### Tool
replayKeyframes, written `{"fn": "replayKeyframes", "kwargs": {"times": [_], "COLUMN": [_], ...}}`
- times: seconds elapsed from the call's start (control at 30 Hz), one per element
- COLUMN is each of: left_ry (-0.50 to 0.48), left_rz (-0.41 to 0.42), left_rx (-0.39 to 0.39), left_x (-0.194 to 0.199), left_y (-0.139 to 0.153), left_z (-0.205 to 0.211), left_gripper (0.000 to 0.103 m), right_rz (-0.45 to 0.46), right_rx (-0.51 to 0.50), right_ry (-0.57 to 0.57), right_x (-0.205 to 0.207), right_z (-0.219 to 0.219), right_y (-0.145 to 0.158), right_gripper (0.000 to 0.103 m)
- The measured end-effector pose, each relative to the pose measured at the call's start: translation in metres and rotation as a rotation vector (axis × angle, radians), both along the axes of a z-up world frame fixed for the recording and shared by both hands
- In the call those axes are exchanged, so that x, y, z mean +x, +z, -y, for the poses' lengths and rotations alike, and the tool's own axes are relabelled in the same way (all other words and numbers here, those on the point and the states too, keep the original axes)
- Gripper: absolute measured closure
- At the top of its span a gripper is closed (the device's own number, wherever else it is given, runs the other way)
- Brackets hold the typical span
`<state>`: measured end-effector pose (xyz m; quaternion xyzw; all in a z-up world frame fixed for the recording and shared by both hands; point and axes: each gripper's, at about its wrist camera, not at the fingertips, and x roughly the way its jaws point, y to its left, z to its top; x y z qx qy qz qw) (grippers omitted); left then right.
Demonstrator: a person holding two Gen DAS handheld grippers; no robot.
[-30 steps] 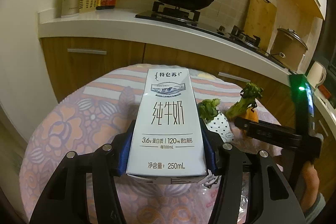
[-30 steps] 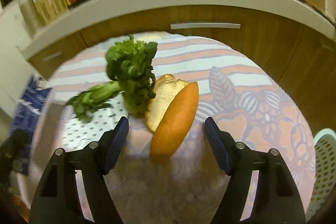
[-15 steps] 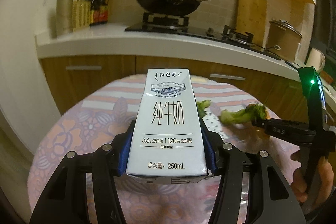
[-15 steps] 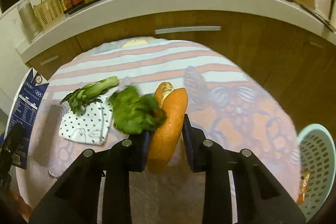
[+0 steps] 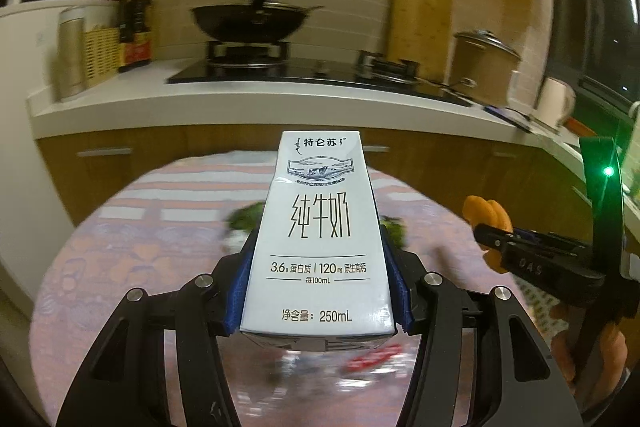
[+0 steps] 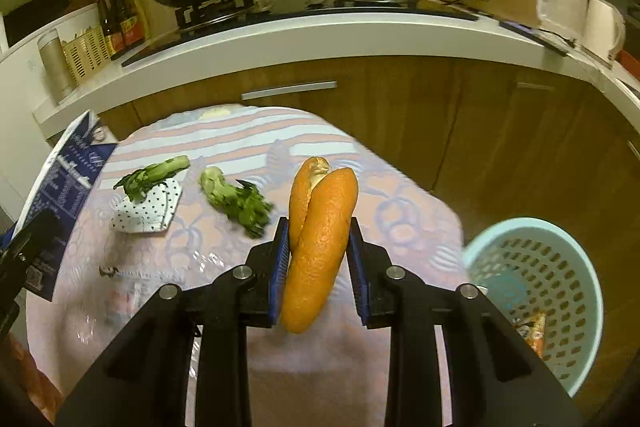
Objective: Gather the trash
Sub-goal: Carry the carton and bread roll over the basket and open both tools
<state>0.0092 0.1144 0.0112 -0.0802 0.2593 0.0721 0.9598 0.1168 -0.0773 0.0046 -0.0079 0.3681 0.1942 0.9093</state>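
Wood-grain cabinet fronts point(image 6: 400, 115) run under a long white countertop point(image 6: 320, 39), glossy and rounded at its edge, with a black wok point(image 5: 250, 21) sitting on the hob and a tall bamboo board point(image 5: 420, 23) leaning on the tiled wall. Below that stands a round table point(image 6: 400, 227) draped in a soft cloth of pink and lilac flowers and stripes. Off its right side sits a pale turquoise plastic basket point(image 6: 576, 267), round and pierced with small holes, some wrappers lying in its bottom. The left gripper point(image 5: 318, 291) is clamped on a tall white milk carton point(image 5: 316, 239), a smooth waxed box with dark lettering, held upright above the table between blue ribbed pads. The right gripper point(image 6: 319, 267) has just been closing and now pinches a split bread roll point(image 6: 320, 239), long, orange-brown and finely pitted, lifted clear of the cloth and tilted slightly. On the table to the left lie two limp leafy green stalks: one point(image 6: 236, 201) bare on the cloth, the other point(image 6: 152, 177) resting across a crumpled white paper with black dots point(image 6: 148, 211). Nearer the front edge lies a crinkly clear wrapper point(image 6: 132, 279), blurred.
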Motion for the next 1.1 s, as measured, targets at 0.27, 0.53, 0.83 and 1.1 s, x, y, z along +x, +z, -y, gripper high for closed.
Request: {"fn": "replayKeyframes", "kwargs": {"times": [0.27,0.53,0.83,1.1], "left_ry": [-0.168,-0.303,-0.438,-0.516], "left_rz": [-0.01,-0.045,-0.145,-0.209], "left_rx": [-0.009,-0.061,-0.052,-0.028], "left_x": [0.024,0.048,0.08,0.097], "left_y": [0.003,-0.001,-0.032,-0.056], "left_z": [0.076,0.143,0.223,0.263], "left_gripper": [0.05,0.05,0.05,0.05], "right_rz": [0.019,0.026,-0.038,-0.127], "right_rx": [0.047,0.103,0.133,0.13], "right_ry": [-0.1,-0.229,-0.344,-0.379], "right_x": [-0.014,-0.024,-0.019,-0.009], "right_z": [0.072,0.158,0.233,0.259], "right_y": [0.011,0.011,-0.02,-0.047], "right_gripper": [0.078,0.078,0.078,0.076]}}
